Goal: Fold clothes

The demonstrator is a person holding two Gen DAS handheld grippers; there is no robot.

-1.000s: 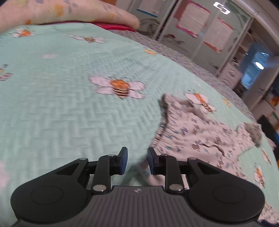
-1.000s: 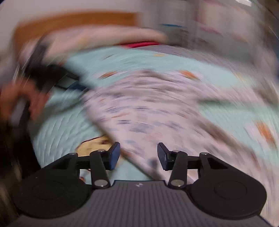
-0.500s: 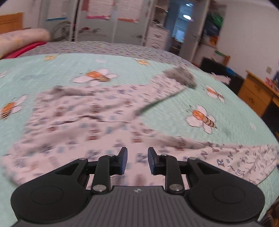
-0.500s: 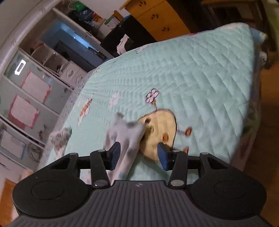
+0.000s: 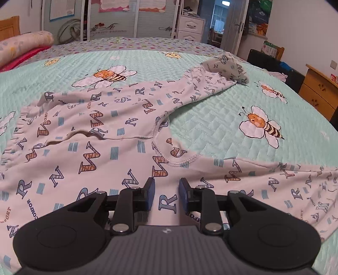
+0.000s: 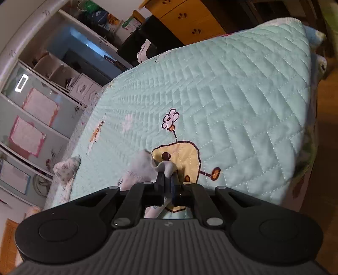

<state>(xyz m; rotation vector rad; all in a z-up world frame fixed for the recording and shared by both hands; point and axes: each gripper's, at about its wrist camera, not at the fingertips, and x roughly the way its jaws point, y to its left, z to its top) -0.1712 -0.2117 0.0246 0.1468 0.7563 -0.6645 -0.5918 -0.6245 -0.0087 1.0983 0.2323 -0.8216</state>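
White pants with a letter print point(image 5: 109, 135) lie spread on the mint bee quilt point(image 5: 211, 131). The waistband is at the left and one leg runs to a far cuff point(image 5: 228, 67). My left gripper point(image 5: 165, 186) hovers low over the near leg, jaws a little apart, with no cloth between the pads. In the right wrist view my right gripper point(image 6: 166, 182) is closing and its pads pinch the pale cuff of the near pant leg point(image 6: 145, 167) above the quilt's point(image 6: 232, 95) yellow patch. The other cuff point(image 6: 65, 169) lies far left.
A floral pillow point(image 5: 23, 44) lies at the head of the bed. Wardrobe doors point(image 5: 126, 19) and a wooden dresser point(image 5: 316, 91) stand beyond the bed. In the right wrist view the bed's corner point(image 6: 306, 118) drops off to a wooden floor point(image 6: 325, 169).
The left view swung from bare quilt to over the spread pants. The right gripper swung to the bed's corner, then its jaws went from wide apart to pinched on the leg cuff.
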